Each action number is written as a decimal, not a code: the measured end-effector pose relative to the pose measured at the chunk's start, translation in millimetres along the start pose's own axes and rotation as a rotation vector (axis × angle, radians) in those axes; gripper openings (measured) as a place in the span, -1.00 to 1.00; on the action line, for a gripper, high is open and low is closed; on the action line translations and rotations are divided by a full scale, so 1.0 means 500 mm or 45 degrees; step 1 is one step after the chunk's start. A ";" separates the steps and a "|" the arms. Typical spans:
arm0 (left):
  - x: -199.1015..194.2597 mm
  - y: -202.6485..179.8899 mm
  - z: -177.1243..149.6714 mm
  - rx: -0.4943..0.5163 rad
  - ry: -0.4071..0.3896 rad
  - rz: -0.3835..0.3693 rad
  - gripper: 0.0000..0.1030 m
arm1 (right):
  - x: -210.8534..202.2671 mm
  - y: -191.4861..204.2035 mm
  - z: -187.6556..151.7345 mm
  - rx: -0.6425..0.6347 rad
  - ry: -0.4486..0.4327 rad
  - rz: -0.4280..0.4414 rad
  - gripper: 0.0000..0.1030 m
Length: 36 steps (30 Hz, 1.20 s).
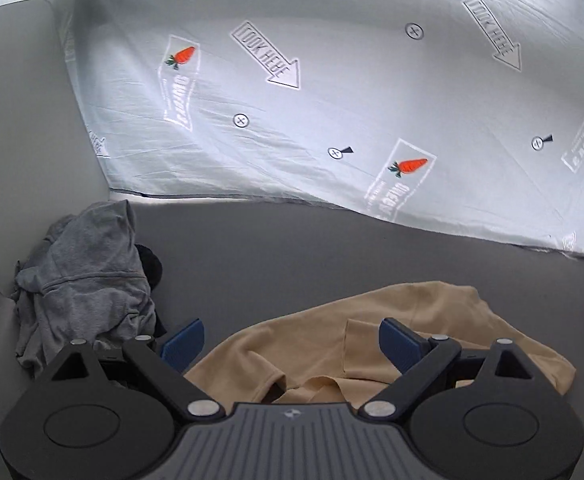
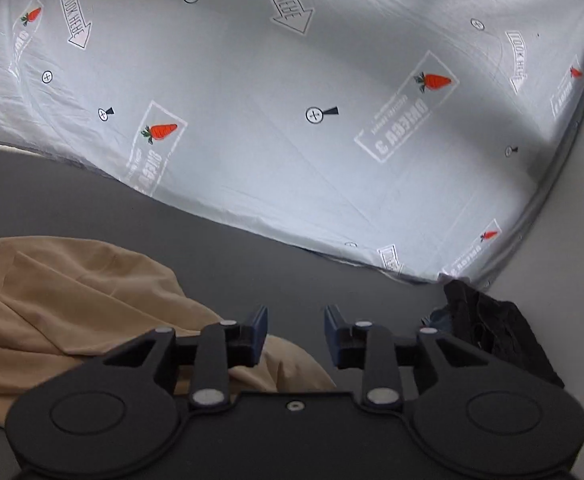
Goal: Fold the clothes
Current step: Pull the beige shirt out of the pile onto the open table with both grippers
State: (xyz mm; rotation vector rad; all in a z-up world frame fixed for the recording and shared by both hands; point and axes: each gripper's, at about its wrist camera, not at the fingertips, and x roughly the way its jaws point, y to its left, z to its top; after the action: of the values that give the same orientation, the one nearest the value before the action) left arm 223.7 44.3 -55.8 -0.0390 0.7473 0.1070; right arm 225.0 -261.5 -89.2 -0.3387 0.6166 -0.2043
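Ahead of you a pale printed sheet with carrot pictures and "LOOK HERE" arrows fills the upper part of both views, and in front of it runs the dark grey surface on which the clothes lie. The biggest garment near you is the tan shirt, loose and rumpled on the grey surface; in the left wrist view it lies under and between the fingers, and in the right wrist view it spreads to the left with one edge reaching below the left finger. At the far left of the left wrist view sits a crumpled grey garment with something black tucked just behind it. In the right wrist view a dark bundle of clothing lies to the right, close to the corner of the sheet. Your left gripper has its blue-padded fingers spread wide above the tan shirt, gripping nothing. Your right gripper has its fingers parted with a clear gap and only grey surface showing between them; it holds nothing.
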 end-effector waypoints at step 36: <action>0.299 0.180 -0.047 -0.081 0.421 0.203 0.84 | 0.112 0.529 -0.036 -1.123 -0.124 0.363 0.17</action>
State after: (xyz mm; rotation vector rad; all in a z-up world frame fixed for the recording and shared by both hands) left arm 306.6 144.7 -174.5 -0.0587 1.0775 0.2816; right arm 282.1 -37.0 -230.3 -1.0936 0.6253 0.3763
